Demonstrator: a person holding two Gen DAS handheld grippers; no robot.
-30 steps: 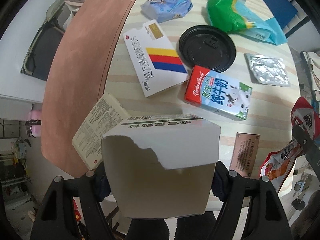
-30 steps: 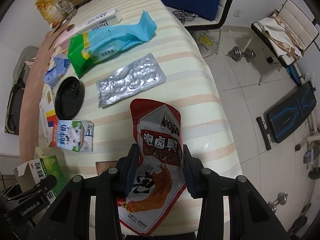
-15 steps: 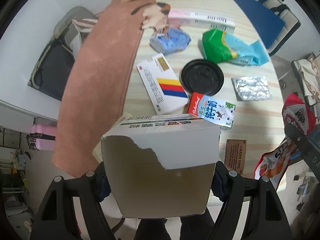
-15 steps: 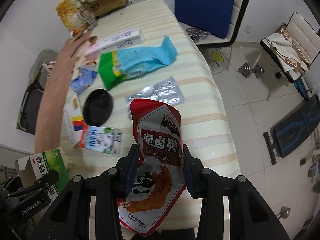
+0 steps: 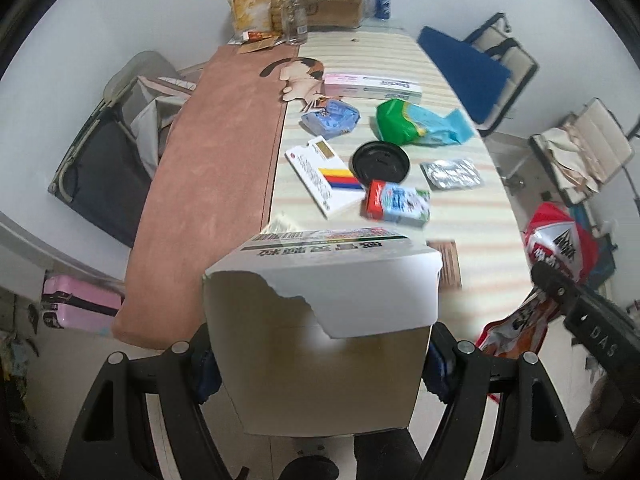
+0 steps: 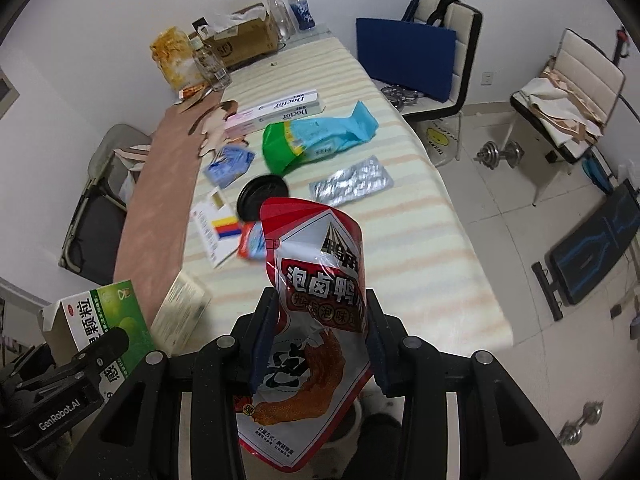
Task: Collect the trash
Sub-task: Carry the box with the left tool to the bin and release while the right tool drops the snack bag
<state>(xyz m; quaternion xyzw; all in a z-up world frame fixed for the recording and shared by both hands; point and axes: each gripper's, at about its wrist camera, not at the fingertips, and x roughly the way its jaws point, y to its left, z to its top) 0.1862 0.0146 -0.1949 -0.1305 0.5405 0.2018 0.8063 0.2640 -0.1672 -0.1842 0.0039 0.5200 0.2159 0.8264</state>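
My left gripper (image 5: 320, 364) is shut on a torn-open white and green medicine box (image 5: 320, 320), held off the near end of the table; the box also shows in the right wrist view (image 6: 100, 320). My right gripper (image 6: 318, 344) is shut on a red snack bag (image 6: 316, 300), held above the table's near end; the bag also shows in the left wrist view (image 5: 556, 248). On the striped table (image 5: 472, 236) lie a milk carton (image 5: 398, 202), a black lid (image 5: 380, 161), a foil blister pack (image 5: 452, 174), a green and blue bag (image 5: 416, 124), a white striped box (image 5: 324, 176) and a blue packet (image 5: 330, 118).
A long white Doctor box (image 5: 372, 86) lies farther back. Bottles, a snack bag and a cardboard box (image 6: 240, 42) stand at the far end. A brown mat (image 5: 208, 184) covers the table's left side. Chairs (image 6: 424, 48) and dumbbells (image 6: 500, 154) stand on the floor to the right.
Both grippers have pulled up and back from the table with their loads, so the whole table and room now show. Both grips are unchanged.
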